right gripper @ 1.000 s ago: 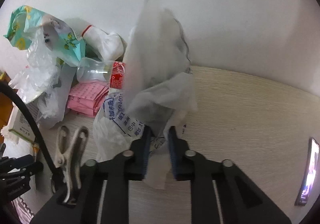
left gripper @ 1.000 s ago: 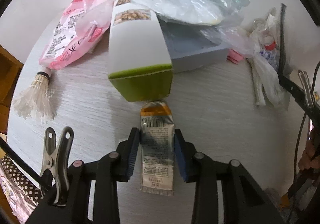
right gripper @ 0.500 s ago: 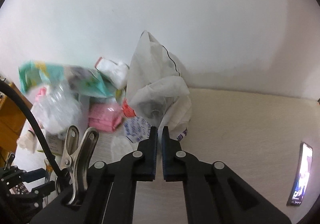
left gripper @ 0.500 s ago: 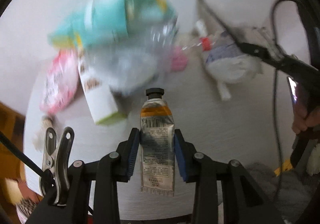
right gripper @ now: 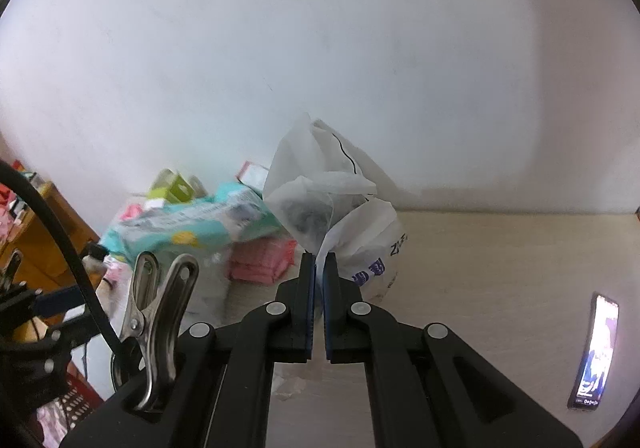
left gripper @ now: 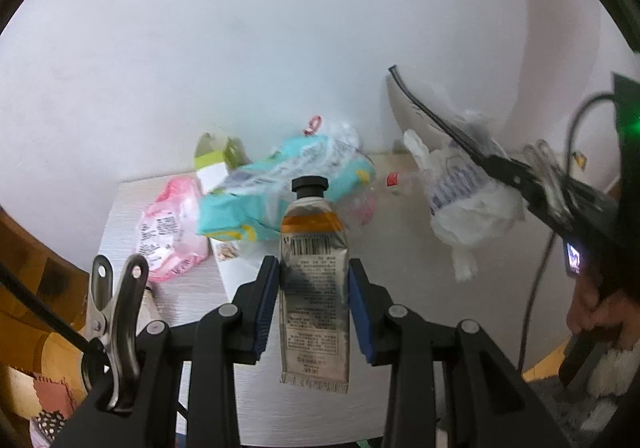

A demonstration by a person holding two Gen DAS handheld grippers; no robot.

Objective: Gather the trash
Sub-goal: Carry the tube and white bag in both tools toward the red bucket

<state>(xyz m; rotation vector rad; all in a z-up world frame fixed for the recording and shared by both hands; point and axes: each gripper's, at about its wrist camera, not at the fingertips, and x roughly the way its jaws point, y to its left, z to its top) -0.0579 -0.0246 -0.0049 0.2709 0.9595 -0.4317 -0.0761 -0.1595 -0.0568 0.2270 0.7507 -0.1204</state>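
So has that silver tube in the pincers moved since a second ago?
Yes. The tube, clamped in the left gripper, has been lifted up and away from the table; the green-and-white box it lay beside now sits far beyond.

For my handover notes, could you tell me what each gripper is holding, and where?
Left gripper: the tube, by its middle. Right gripper: the white plastic bag, by a pinched fold.

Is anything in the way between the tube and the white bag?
Nothing visible. The tube is held up off the table in the left gripper, and only bare table shows between it and the white bag, which the right gripper pinches.
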